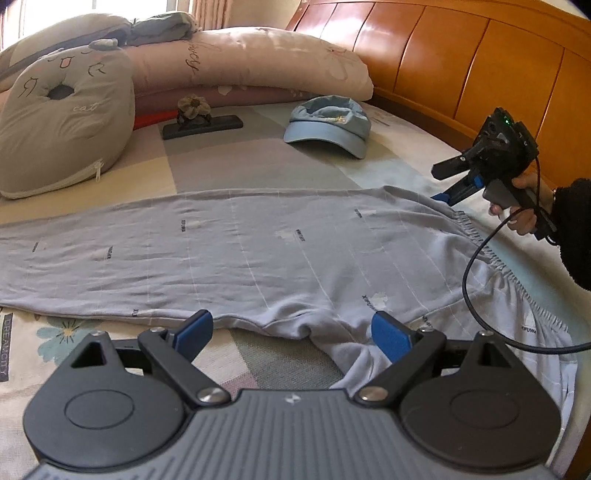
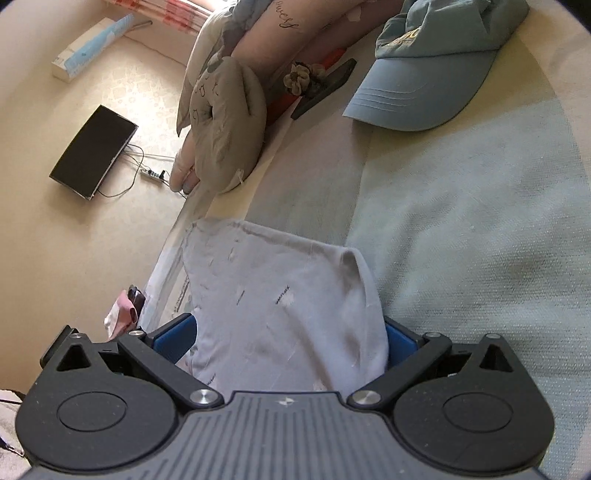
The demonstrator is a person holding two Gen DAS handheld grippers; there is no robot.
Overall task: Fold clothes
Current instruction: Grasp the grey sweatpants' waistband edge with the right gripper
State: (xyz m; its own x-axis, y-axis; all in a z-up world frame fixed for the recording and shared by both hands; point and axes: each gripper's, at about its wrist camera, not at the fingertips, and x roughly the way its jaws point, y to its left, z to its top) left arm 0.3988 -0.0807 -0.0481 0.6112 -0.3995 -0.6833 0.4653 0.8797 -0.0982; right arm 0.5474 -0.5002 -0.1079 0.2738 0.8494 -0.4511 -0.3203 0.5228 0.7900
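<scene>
Left gripper (image 1: 291, 332), jaws spread at the grey trousers' (image 1: 229, 236) crotch; right gripper (image 2: 290, 332) open around the waistband corner, should close squarely before lifting

Blue cap (image 1: 328, 123), cat pillow (image 1: 66, 122) – dark tablet (image 2: 94, 151) on floor.

I get soft daylight from the window (image 1: 33, 14) behind the pillows (image 1: 236, 62), blown out white. The wooden headboard (image 1: 461, 66) beside it carries glossy streaks. Both fisheye views bend hard at the edges with dark corners. In the right wrist view the floor (image 2: 74, 74) looks washed and slightly hazy.
</scene>
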